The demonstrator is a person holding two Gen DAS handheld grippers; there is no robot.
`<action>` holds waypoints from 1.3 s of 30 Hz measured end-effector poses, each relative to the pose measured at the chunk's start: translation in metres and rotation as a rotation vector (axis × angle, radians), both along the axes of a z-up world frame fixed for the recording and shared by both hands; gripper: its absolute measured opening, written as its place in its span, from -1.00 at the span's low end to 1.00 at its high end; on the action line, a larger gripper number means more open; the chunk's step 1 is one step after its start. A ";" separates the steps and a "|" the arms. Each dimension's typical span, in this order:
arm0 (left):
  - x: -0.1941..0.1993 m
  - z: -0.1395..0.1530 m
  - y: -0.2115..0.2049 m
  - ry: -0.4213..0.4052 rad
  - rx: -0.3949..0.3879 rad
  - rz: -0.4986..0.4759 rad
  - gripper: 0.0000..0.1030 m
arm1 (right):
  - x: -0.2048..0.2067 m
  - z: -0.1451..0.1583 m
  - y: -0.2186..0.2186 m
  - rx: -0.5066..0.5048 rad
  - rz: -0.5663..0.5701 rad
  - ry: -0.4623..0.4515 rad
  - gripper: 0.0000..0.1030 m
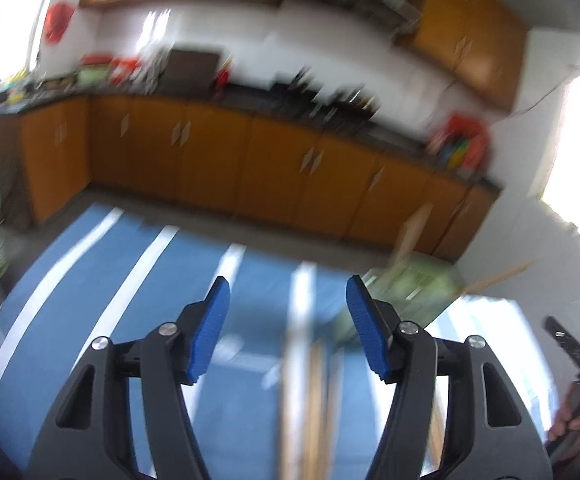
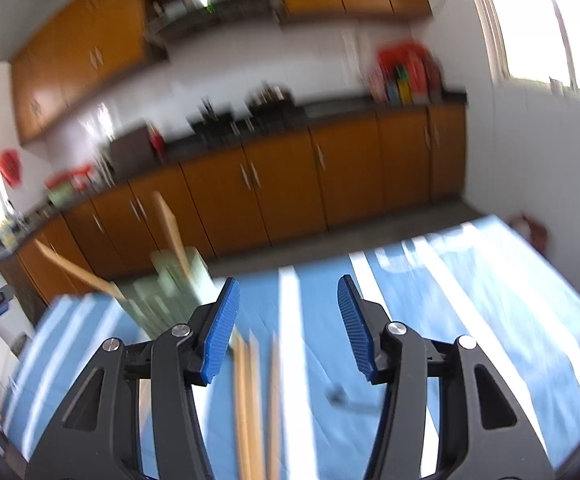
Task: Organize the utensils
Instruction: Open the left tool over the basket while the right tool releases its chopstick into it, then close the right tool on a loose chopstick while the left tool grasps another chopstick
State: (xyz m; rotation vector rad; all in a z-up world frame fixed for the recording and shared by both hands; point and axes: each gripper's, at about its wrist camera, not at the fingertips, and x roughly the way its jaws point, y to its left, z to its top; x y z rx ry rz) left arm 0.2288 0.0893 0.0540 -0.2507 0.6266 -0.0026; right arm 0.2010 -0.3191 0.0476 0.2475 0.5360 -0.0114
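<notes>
While both tools, left tool (image 1: 287,292) and right tool (image 2: 285,294), stand apart and empty, blurred wooden sticks (image 2: 249,400) lie on the striped desk (image 2: 450,300).

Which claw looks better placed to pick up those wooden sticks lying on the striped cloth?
Hard to call, perhaps left: the wooden sticks lie centred between the open left claw; under the right claw they sit off-centre.
</notes>
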 end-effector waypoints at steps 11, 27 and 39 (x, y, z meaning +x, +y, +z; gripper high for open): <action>-0.006 -0.129 0.016 0.379 -0.017 0.035 0.85 | 0.004 -0.134 0.046 0.030 0.173 0.346 -0.53; -0.022 -0.130 -0.051 0.291 0.163 -0.227 0.34 | 0.003 -0.151 0.037 -0.068 0.080 0.354 -0.85; -0.016 -0.143 -0.066 0.318 0.168 -0.233 -0.52 | 0.002 -0.152 0.039 -0.088 0.082 0.343 -0.85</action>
